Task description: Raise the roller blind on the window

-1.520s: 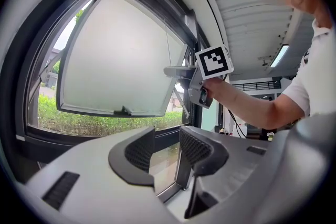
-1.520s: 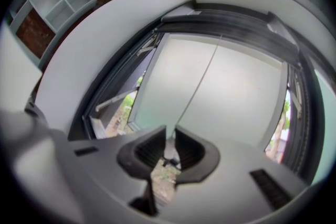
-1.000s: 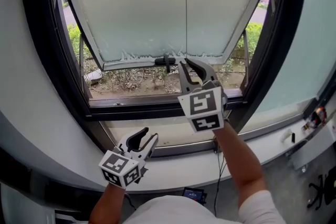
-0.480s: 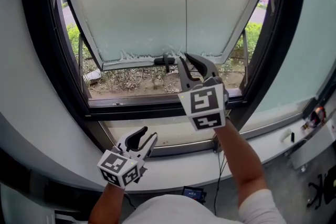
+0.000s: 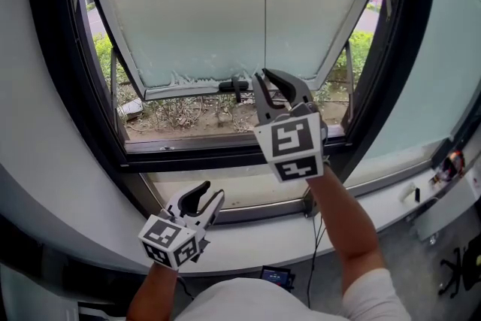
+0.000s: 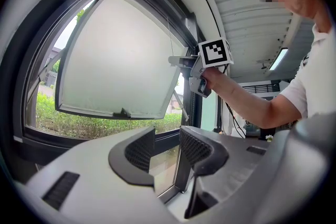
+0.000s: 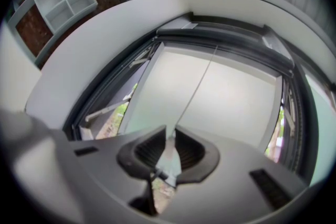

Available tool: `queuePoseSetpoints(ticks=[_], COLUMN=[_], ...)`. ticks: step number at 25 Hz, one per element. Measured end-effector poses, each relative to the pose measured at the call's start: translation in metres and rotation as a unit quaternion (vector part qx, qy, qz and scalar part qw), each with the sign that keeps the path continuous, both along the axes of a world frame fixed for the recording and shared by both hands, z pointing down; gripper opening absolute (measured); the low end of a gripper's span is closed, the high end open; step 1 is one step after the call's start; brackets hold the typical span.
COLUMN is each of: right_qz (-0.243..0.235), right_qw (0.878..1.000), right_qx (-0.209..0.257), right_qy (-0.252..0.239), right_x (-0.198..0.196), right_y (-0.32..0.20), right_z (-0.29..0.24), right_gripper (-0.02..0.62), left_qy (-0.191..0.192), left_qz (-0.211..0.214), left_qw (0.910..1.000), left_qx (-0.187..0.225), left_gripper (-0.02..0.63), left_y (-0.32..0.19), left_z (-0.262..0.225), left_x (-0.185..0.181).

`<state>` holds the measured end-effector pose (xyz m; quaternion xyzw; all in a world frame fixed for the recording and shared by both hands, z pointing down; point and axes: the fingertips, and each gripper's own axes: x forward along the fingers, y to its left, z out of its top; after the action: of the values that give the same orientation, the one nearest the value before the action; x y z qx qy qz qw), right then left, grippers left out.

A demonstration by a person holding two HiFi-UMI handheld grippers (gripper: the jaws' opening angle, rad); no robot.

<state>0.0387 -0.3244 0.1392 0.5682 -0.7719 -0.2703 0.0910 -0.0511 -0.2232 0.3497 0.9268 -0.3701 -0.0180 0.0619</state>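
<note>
Scene: we are looking steeply down at a dark-framed window [image 5: 68, 109] whose frosted sash [image 5: 188, 11] is tilting outward at the bottom, with shrubs [image 5: 184, 115] showing under its lower edge
Sash handle: a dark handle [image 5: 233, 86] is sitting at the middle of the sash's lower rail, just left of the raised gripper's tips
Roller blind: we are not making out the roller blind itself in any view; what is showing is a thin pull cord [image 5: 264, 4], hanging straight down in front of the middle of the sash
Right gripper: we are holding the right gripper [image 5: 264, 80] up at the cord's lower end, the forearm [image 5: 342, 225] stretching out over the white sill [image 5: 255, 240]; its own view is showing the cord running down into the narrow gap between the jaws, which are standing slightly parted with pale glass showing between the pads, so we are reading it as released around the cord rather than clamped on it
Left gripper: we are holding the left gripper [image 5: 210, 193] low, just above the sill and well apart from the cord; its jaws are standing wide apart, released, with nothing between them but the window frame beyond
</note>
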Motion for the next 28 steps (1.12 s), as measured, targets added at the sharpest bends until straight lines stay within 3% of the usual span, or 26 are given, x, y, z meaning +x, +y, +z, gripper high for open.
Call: queuePoseSetpoints(ticks=[28], right_qz=[0.003], right_qw=[0.999], right_qx=[0.03], right_qy=[-0.011], right_x=[0.004], right_y=[0.0], right_z=[-0.032], right_gripper=[0.061], left_qy=[-0.005], left_qz=[0.003], left_qw=[0.9999], left_qx=[-0.009], left_gripper=[0.164], left_y=[0.0], left_z=[0.003], left_x=[-0.004])
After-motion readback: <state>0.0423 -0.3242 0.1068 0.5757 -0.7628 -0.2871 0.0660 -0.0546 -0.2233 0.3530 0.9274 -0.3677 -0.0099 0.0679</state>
